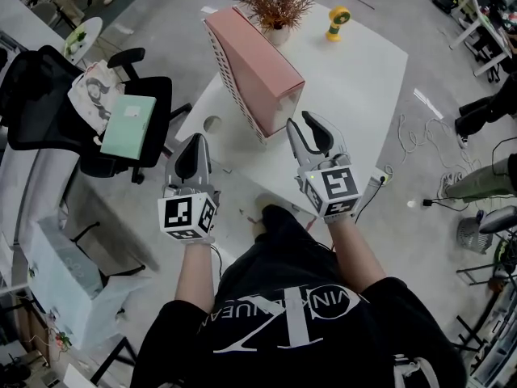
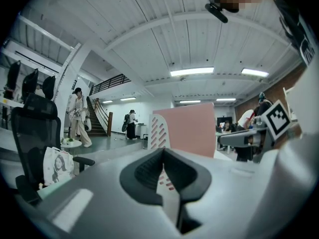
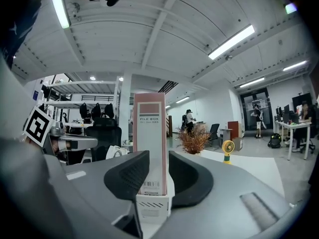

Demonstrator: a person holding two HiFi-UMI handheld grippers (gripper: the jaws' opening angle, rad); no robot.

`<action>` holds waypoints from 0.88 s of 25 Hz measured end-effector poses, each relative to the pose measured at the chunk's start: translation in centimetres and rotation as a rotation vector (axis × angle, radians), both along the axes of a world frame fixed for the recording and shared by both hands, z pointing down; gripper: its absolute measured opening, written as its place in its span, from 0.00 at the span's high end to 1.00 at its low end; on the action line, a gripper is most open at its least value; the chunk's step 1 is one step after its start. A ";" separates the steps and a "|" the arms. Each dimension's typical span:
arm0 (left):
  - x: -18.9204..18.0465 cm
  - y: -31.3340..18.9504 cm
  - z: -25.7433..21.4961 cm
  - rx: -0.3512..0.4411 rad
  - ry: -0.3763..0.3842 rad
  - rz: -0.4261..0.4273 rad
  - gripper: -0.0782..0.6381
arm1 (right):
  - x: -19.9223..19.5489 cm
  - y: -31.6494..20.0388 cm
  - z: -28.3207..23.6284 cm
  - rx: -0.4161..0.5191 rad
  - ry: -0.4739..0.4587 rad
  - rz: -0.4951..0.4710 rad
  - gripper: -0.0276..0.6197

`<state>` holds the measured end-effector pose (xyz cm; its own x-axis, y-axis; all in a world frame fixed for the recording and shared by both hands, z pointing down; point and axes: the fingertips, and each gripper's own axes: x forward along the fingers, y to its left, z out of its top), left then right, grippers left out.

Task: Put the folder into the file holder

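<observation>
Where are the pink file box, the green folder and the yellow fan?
pink file box [image 1: 258, 55]: head view, pink side panel.
green folder [image 1: 128, 126]: head view, cover middle.
yellow fan [image 1: 338, 16]: head view, round head.

We are counting one white table [image 1: 355, 79], one pink folder [image 1: 254, 55], one white file holder [image 1: 238, 95], one dried plant [image 1: 276, 2] and one yellow fan [image 1: 338, 21]. We are also counting one black office chair [image 1: 48, 111], one printed bag [image 1: 93, 95], one green pad [image 1: 129, 125] and one small round table [image 1: 82, 32]. We are holding two grippers, the left gripper [image 1: 194, 140] and the right gripper [image 1: 307, 120]. In the left gripper view we are making out one staircase [image 2: 99, 116] and two standing people, one person in white [image 2: 79, 116] and one person in dark clothes [image 2: 131, 123].
</observation>
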<state>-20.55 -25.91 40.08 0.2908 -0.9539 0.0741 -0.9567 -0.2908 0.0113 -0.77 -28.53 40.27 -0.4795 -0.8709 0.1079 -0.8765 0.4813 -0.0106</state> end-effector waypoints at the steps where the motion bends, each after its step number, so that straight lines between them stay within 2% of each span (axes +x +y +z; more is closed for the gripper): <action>1: 0.1 0.0 -0.1 0.002 0.000 0.001 0.89 | 0.1 0.0 -0.1 0.000 0.002 0.001 0.77; 8: 0.3 0.1 -0.8 0.018 0.003 0.005 0.89 | 1.6 0.0 -1.1 0.014 0.012 0.053 0.93; 22: 0.9 -0.7 -2.3 0.056 0.003 0.013 0.89 | 3.9 -0.5 -2.8 0.032 0.002 0.102 0.95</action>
